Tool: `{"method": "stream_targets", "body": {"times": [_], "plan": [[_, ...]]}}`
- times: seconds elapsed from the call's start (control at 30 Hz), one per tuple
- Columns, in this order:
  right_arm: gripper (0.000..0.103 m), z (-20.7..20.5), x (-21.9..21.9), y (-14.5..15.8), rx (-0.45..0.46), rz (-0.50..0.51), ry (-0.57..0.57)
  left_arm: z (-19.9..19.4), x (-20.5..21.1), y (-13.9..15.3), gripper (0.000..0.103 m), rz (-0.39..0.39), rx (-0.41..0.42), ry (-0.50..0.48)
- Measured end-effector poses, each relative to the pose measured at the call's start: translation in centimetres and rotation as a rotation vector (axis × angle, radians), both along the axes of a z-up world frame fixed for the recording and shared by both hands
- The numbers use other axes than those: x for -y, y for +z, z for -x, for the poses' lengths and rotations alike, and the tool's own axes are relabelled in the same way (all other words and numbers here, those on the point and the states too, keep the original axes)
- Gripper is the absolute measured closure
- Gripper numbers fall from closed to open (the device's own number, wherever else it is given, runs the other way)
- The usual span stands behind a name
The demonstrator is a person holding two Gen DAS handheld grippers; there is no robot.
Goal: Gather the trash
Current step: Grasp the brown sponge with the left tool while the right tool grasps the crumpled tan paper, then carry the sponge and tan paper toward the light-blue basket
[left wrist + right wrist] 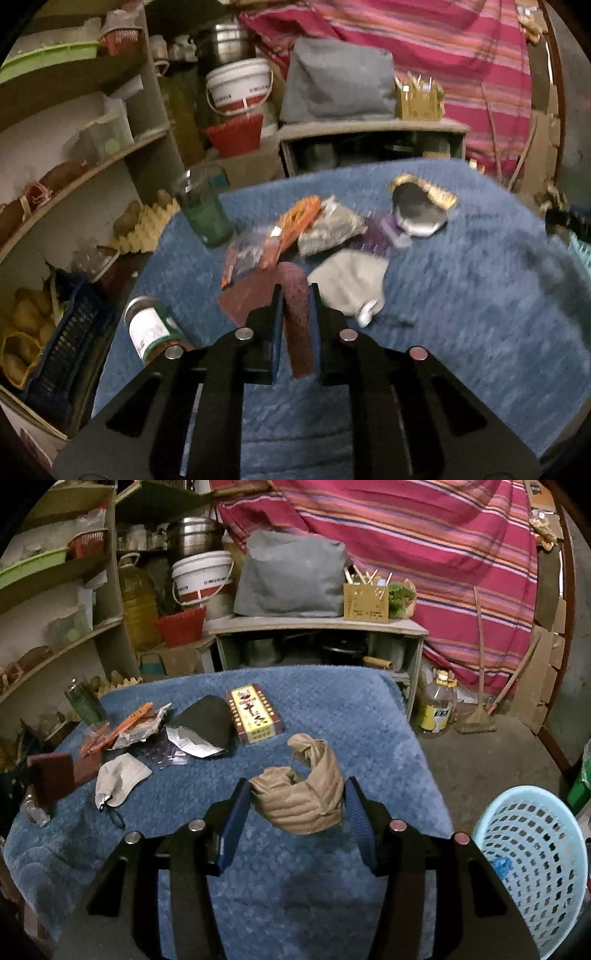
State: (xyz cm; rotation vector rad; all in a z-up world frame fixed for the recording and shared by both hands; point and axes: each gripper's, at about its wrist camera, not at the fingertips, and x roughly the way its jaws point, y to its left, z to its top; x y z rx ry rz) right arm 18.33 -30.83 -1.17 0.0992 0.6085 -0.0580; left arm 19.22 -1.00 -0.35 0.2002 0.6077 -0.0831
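My left gripper [294, 295] is shut on a dark red scouring pad [297, 325], held above the blue cloth-covered table [461, 295]; the pad also shows at the left edge of the right wrist view [51, 777]. My right gripper [295, 794] is shut on a crumpled tan paper wrapper [306, 794], lifted over the table. Loose trash lies on the cloth: orange wrappers [295, 218], a grey pouch [351, 284], a foil-lined black packet [207, 723], a yellow box [255, 716]. A light blue perforated basket [532, 864] stands on the floor at lower right.
Shelves with baskets and potatoes [74, 184] stand to the left. A green bottle [203, 214] and a jar [151, 328] lie on the table's left side. A low cabinet [317, 642] stands behind the table. An oil bottle [437, 705] and a broom [480, 716] are on the floor.
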Motion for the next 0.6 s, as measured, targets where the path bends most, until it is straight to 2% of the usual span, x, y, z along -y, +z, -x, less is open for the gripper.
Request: {"method": "stream_targets", "body": {"times": [0.1, 0.3, 0.6], "plan": [[0.051, 1.2, 1.5, 0.7, 0.024, 0.005, -0.016, 0.5, 1.5, 1.4, 0.091, 0.034, 0.031, -0.011], [0.051, 4.4, 6.6, 1.8, 0.058, -0.004, -0.089, 1.4, 7.3, 3.0, 0.091, 0.067, 0.084, -0.084], [0.051, 10.3, 16.3, 1.7, 0.079, -0.017, -0.259, 2.7, 18.8, 3.1, 0.091, 0.169, 0.077, -0.279]]}}
